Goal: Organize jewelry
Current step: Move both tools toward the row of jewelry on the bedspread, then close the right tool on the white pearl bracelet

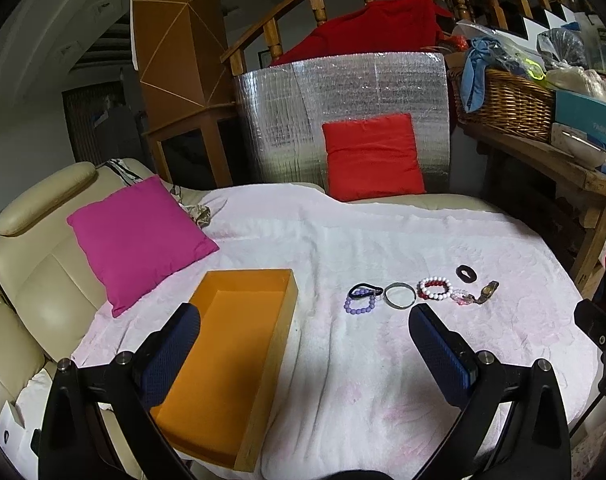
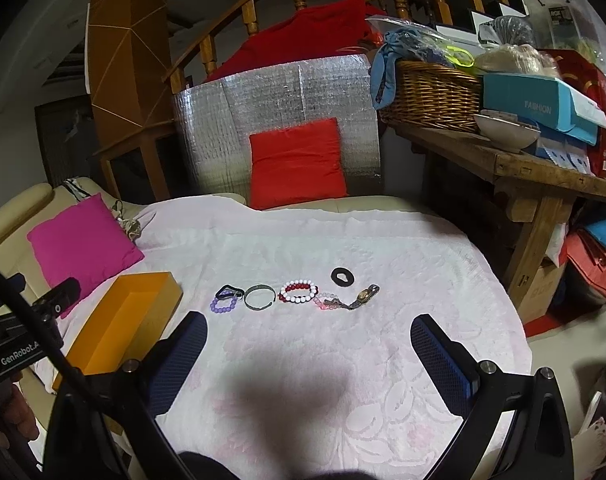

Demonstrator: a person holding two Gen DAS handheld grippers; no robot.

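While the left gripper (image 1: 303,316) hangs spread wide and empty, one open orange rectangular box (image 1: 239,344) lies left of one lilac bead bracelet (image 1: 360,304) on the white blanket (image 1: 383,240). Right view: the right gripper (image 2: 308,326) gapes empty before one silver metal bangle (image 2: 259,297) and one red-and-white bead bracelet (image 2: 298,291).

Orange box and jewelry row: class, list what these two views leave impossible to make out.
- Orange box: left wrist view, near-left corner hidden behind the left gripper's finger.
- Orange box, right wrist view: near end covered by the other gripper and cable.
- Watch: both views, dial too small to read.
- Pink bracelet: both views, overlaps the watch strap; beads too small.
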